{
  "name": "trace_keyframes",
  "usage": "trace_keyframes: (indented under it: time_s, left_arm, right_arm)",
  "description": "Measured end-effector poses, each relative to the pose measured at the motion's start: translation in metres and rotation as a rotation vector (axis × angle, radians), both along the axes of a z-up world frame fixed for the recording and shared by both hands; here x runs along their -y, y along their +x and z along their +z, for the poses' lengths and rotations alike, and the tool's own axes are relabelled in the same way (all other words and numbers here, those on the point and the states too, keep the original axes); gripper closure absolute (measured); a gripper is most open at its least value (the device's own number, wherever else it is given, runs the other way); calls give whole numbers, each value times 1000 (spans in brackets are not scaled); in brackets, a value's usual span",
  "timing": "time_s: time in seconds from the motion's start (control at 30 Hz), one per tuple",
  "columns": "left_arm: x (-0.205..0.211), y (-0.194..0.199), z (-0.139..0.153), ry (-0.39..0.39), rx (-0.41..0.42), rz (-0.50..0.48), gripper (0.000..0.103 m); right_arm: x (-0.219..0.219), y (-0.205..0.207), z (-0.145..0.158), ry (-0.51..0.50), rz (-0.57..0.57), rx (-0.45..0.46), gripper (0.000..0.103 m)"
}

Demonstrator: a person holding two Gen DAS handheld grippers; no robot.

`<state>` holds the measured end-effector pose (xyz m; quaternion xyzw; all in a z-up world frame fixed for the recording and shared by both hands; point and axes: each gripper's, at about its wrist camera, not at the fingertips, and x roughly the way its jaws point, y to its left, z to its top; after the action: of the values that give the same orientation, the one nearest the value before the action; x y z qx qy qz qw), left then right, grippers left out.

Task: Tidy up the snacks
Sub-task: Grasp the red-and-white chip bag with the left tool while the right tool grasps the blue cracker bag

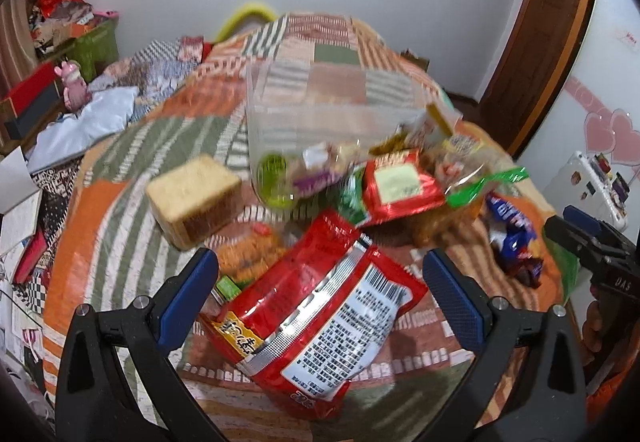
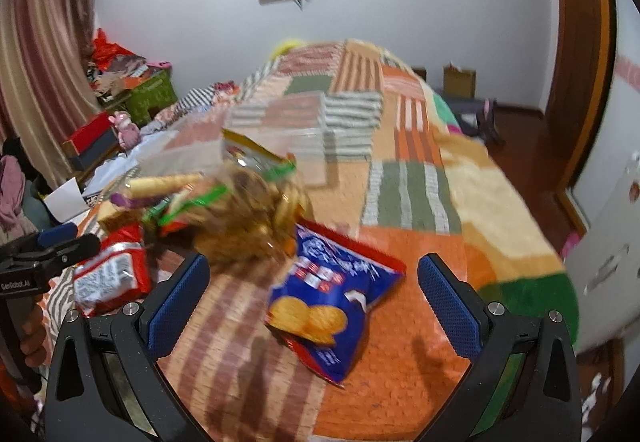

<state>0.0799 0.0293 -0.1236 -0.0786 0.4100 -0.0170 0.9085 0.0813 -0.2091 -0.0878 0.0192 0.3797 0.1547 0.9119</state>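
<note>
Red packet (image 1: 316,318): lower centre, long axis slanting lower right to upper left.
Left gripper (image 1: 320,290): jaws wide, holding nothing.
Right gripper (image 2: 314,298): jaws wide, empty, blue chip bag (image 2: 332,306) between.

The red snack packet (image 1: 316,306) was glossy foil-like plastic, the blue chip bag (image 2: 336,302) shiny too. The patchwork bedspread (image 2: 404,198) looked rough, matt cloth; the container (image 1: 320,122) was clear plastic.

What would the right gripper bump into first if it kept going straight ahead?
Probably the blue chip bag. It lies on the bedspread between the right gripper's open fingers, though blur makes the depth hard to judge.
</note>
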Motion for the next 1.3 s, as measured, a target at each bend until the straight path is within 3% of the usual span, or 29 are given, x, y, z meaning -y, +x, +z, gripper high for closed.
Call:
trace_keyframes:
  time_s: [0.2, 0.53, 0.73, 0.9, 1.0, 1.3]
  left_arm:
    - [7, 11, -19, 19, -61, -35, 0]
    - [17, 17, -34, 48, -87, -89, 0]
    - [15, 15, -38, 17, -96, -120, 0]
    - [28, 10, -45, 110, -87, -155, 0]
    - [27, 9, -46, 104, -81, -147, 0]
    - [13, 1, -35, 94, -43, -79, 26]
  right_arm:
    - [10, 8, -17, 32, -20, -67, 1]
    - [0, 20, -41, 37, 15, -152, 23]
    - [1, 19, -45, 37, 18, -154, 35]
    - [0, 19, -45, 47, 15, -149, 38]
    - [-1, 18, -44, 39, 11, -142, 42]
    - [9, 16, -39, 77, -10, -130, 46]
